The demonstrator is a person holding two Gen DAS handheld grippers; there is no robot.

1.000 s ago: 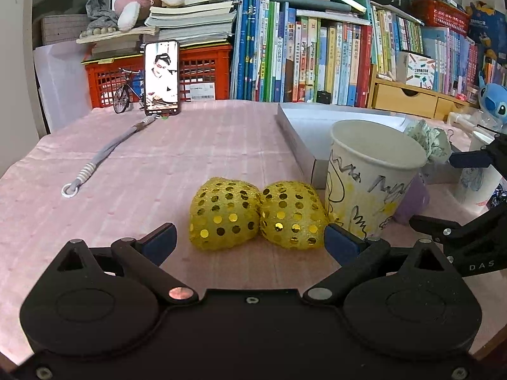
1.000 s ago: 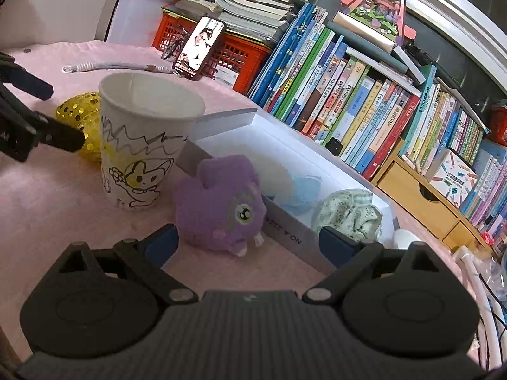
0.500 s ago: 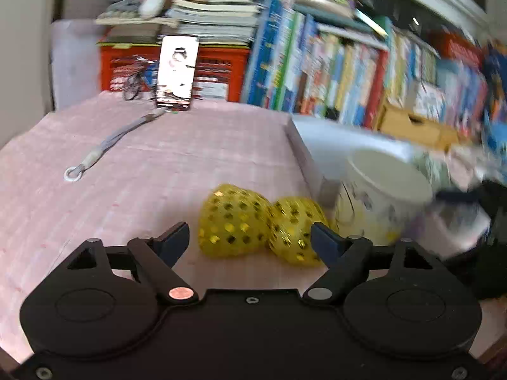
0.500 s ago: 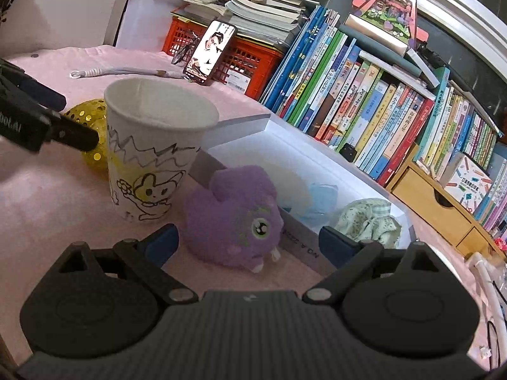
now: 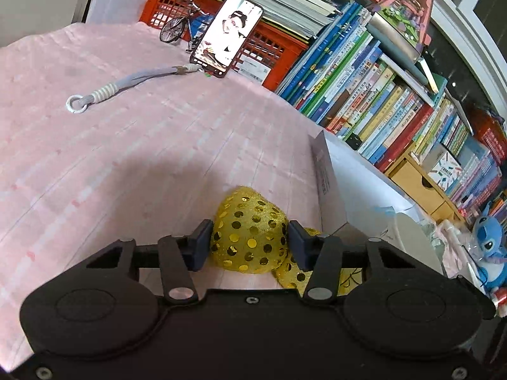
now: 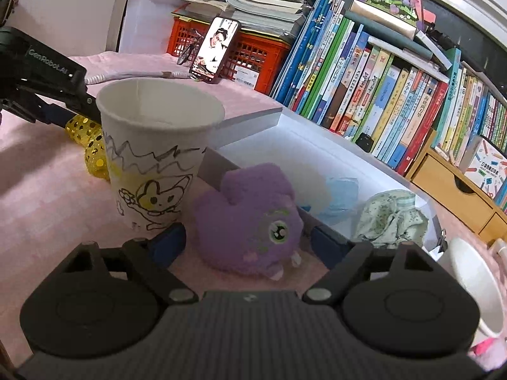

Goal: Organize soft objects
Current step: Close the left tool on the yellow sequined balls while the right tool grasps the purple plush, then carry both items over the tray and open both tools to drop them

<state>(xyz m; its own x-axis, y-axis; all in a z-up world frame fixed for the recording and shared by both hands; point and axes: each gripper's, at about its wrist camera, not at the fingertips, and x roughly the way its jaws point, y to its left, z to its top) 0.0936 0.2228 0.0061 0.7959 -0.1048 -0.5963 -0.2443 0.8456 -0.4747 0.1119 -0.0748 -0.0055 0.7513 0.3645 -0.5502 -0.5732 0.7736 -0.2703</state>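
The left tongs have just closed onto one yellow sequin ball, ready for lifting, while the right tongs stand open around the purple plush toy.

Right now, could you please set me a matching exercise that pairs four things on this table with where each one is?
Things:
1. yellow sequinned ball
2. purple plush toy
3. green patterned cloth
4. phone

Places:
A. leaning against the red crate
B. between the left gripper jaws
C. lying inside the white box
D. on the pink cloth between the right gripper jaws, beside the paper cup

Pairs: 1-B, 2-D, 3-C, 4-A
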